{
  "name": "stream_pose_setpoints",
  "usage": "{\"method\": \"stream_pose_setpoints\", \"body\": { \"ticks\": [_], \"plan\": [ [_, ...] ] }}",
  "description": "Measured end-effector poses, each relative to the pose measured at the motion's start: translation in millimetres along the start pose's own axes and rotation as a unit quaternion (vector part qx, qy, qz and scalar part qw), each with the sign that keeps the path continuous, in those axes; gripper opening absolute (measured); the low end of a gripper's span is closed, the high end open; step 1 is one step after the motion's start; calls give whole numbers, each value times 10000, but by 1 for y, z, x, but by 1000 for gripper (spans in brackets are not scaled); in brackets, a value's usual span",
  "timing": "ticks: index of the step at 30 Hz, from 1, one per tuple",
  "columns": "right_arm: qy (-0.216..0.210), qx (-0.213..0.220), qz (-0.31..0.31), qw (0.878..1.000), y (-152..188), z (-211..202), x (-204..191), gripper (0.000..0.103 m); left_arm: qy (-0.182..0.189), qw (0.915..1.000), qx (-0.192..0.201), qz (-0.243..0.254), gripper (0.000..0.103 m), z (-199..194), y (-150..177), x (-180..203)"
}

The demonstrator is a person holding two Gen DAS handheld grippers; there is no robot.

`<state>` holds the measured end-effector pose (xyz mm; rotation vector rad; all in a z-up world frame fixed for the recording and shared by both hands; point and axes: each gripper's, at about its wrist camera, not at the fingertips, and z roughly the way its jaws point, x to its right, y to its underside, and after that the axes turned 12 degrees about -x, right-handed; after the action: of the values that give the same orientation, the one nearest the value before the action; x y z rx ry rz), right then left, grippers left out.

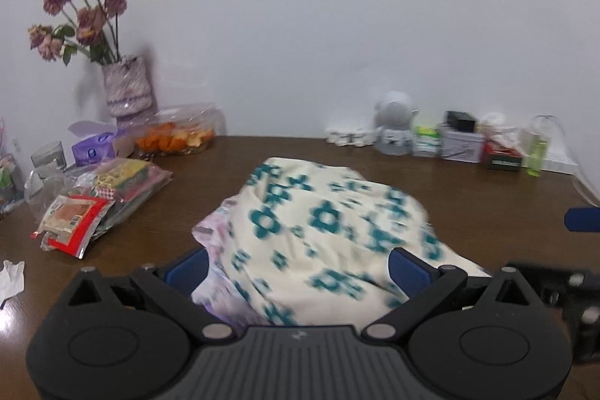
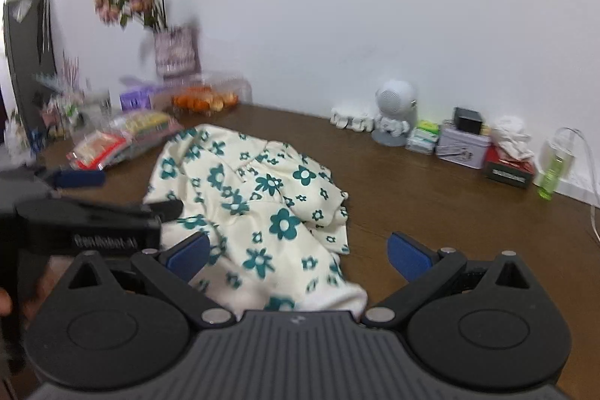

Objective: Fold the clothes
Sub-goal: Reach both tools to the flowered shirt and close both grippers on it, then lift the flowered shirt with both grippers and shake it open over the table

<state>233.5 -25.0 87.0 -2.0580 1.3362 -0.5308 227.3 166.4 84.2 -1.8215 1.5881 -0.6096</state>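
Floral garment (image 2: 258, 208) lies crumpled mid-table on the brown table (image 2: 431, 197).

Left gripper (image 1: 298, 267) and right gripper (image 2: 296, 252): jaws spread wide, straddling the near edge of the cloth, gripping nothing. Snack packets (image 1: 93, 201) lie left of the garment.

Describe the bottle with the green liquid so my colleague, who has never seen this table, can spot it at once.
Follow the brown table to its back edge along the white wall, then go to the right end of the row of small items there. Past the red box stands a slim clear bottle, the only item with bright yellow-green liquid inside.
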Motion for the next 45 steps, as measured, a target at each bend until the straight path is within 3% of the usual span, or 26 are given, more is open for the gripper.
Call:
{"method": "stream_pose_setpoints", "body": {
  "ticks": [2, 3, 9, 10, 12, 14, 15, 17, 19, 22, 25, 32, 37, 39, 42, 45],
  "plan": [
    [26, -175, -137, 9997, -12, 27, -2, 82, -85, 9999, -95, -30, 98, 20, -13, -8],
    [16, -250, -201, 9995, -16, 38, -4, 78, -91, 9999, -140, -40, 96, 29, -19, -12],
    [-320, -556, -388, 9972, -32, 87, -6, 75, 147, 9990, -418, -46, 86, 79, -44, -28],
    [-399, -595, -401, 9966, -34, 94, -6, 71, 201, 9989, -418, -26, 83, 85, -46, -30],
    [-585, -678, -371, 9953, -38, 104, -5, 59, 370, 9984, -438, -5, 76, 96, -50, -32],
    [-742, -787, -327, 9936, -40, 109, -5, 34, 641, 9968, -477, 0, 61, 106, -53, -35],
    [-819, -842, -307, 9926, -41, 111, -5, 30, 706, 9964, -474, -44, 60, 109, -54, -36],
    [-841, -819, -359, 9924, -42, 109, -8, 11, 847, 9953, -448, -135, 50, 110, -55, -42],
    [-897, -788, -401, 9920, -43, 106, -9, 7, 1048, 9931, -442, -276, 45, 111, -57, -50],
    [-972, -670, -470, 9919, -45, 96, -10, 5, 1414, 9875, -442, -538, 24, 108, -61, -67],
    [-937, -482, -452, 9934, -48, 82, -7, 4, 1622, 9836, -441, -659, 16, 99, -64, -76],
    [-471, 516, -95, 9975, -63, 2, 28, 4, 1892, 9800, 214, -581, 11, 31, -86, -56],
    [307, 1479, 269, 9882, -58, -98, 83, 4, 2587, 9602, 995, -344, 11, -48, -102, -6],
    [595, 1774, 409, 9815, -46, -141, 108, 4, 2891, 9486, 1272, -206, 11, -79, -96, 16],
    [1006, 1759, 352, 9786, -5, -184, 131, 4, 3181, 9378, 1341, 369, 12, -110, -58, 56],
    [1351, 1394, 190, 9808, 47, -205, 145, 4, 3277, 9333, 1013, 1066, 12, -113, 6, 94]
  ]
}}
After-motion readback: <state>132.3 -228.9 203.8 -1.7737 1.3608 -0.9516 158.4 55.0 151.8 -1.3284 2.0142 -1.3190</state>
